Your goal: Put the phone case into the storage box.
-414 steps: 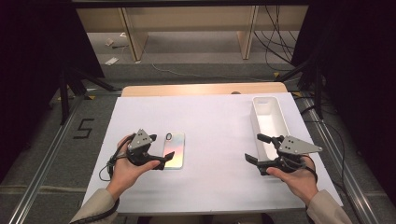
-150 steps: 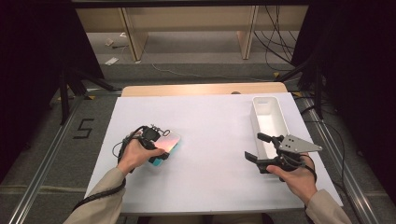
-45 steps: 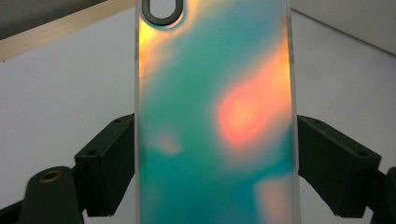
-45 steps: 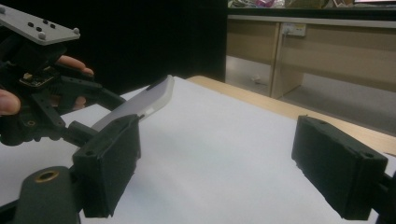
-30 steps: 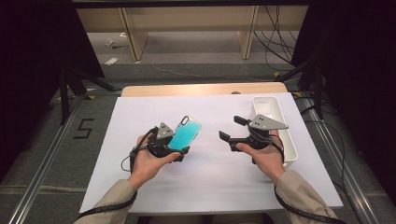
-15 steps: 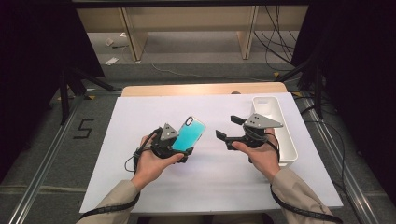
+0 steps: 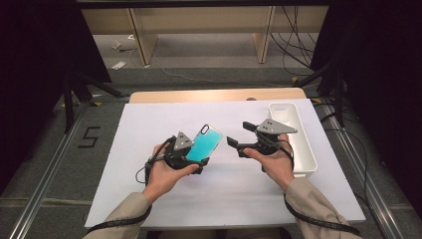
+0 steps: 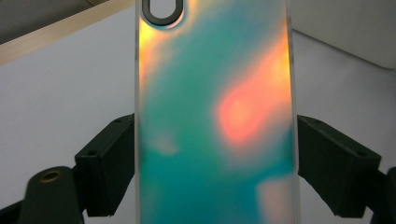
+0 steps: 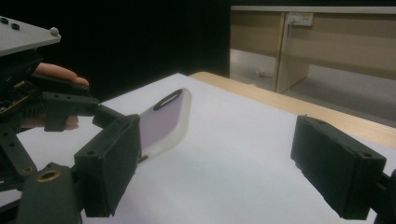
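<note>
White worktop (image 7: 124,149) under dark surrounds; the left claw (image 7: 196,159) grips the iridescent phone case (image 7: 203,143) by its long edges, lifted at centre. The right claw (image 7: 238,144), wide and empty, waits at its three o'clock: approach squarely, then close on the free end.

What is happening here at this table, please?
A person holds a gripper in each hand. The left gripper is shut on an iridescent phone case across its width, lifted above the white table. The right gripper is open, empty, facing the case. A white tray sits at the right.
</note>
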{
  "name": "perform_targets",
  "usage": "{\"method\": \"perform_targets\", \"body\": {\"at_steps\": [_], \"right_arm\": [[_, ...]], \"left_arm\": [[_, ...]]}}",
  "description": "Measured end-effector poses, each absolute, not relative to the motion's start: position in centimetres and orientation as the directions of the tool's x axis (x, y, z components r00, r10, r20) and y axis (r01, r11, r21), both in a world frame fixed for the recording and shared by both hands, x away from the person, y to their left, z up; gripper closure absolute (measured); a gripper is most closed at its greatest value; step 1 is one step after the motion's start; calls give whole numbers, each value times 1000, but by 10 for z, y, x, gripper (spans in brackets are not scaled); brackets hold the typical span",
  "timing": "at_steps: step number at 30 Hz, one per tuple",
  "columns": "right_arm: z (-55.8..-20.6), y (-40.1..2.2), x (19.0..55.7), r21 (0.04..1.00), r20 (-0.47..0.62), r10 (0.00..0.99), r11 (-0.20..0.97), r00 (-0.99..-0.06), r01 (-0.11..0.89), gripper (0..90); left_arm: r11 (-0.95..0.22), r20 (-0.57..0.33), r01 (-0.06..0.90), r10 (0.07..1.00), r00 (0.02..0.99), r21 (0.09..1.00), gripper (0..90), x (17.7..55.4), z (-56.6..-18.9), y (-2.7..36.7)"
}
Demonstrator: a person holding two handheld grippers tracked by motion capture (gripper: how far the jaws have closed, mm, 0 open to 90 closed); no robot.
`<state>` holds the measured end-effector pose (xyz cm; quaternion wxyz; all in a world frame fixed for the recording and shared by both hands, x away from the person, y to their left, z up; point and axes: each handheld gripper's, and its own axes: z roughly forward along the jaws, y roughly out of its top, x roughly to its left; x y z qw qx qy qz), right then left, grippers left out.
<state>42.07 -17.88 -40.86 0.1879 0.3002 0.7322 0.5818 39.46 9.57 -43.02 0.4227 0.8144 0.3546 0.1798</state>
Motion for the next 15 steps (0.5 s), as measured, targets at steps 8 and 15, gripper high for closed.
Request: {"method": "perform_targets", "body": {"at_steps": [8, 15], "right_arm": [[-409, -176, 425, 962, 85, 661, 140, -745, 233, 170], [-409, -172, 428, 962, 92, 658, 134, -747, 236, 172]], "left_arm": [[-393, -13, 424, 720, 693, 816, 169, 394, -429, 90], [-397, -8, 416, 715, 699, 818, 169, 393, -429, 86]]}}
